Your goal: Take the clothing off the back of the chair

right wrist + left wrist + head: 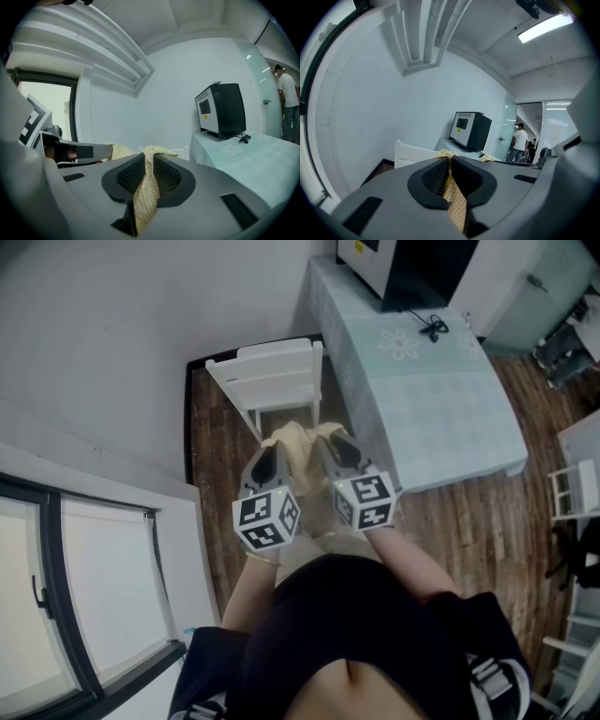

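Note:
A pale yellow checked garment (298, 441) hangs between my two grippers, held up above the white chair (272, 374) and apart from its back. My left gripper (269, 457) is shut on one edge of the garment (454, 199), the cloth pinched between its black pads. My right gripper (339, 448) is shut on the other edge of the garment (146, 190), which runs down between its pads. Both grippers point a little downward, side by side in front of the person's body. The lower part of the garment is hidden behind the grippers.
The chair stands in a corner by the white wall (112, 352). Right of it is a table with a pale green cloth (427, 381) bearing a black-and-white appliance (403, 268). A window (66, 596) is at the left. People stand far off (519, 140).

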Demonstrator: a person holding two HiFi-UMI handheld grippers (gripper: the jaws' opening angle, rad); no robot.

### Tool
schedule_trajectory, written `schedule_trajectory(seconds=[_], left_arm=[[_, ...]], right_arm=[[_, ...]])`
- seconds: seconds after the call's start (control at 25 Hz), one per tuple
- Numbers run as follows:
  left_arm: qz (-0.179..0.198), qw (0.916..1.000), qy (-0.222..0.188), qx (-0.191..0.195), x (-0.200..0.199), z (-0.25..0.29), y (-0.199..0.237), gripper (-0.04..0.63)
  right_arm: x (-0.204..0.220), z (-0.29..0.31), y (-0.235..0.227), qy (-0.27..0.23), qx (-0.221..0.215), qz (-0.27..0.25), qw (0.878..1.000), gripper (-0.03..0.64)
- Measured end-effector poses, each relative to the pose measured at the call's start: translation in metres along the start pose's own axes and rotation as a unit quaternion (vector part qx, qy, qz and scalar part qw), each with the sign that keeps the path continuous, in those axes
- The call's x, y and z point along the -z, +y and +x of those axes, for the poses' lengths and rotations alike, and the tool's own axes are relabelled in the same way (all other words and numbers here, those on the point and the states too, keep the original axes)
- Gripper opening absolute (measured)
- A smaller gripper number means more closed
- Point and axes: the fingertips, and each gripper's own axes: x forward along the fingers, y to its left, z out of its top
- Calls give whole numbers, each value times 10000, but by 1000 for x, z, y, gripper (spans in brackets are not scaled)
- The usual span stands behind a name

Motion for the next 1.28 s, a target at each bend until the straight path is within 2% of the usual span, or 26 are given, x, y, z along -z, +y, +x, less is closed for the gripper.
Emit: schedule_trajectory(seconds=[1.28], left_arm=[[-88,9999,-72,28,-4,3,2,20]], right_arm=[[-3,0,-3,-14,61,-141,9999,63]])
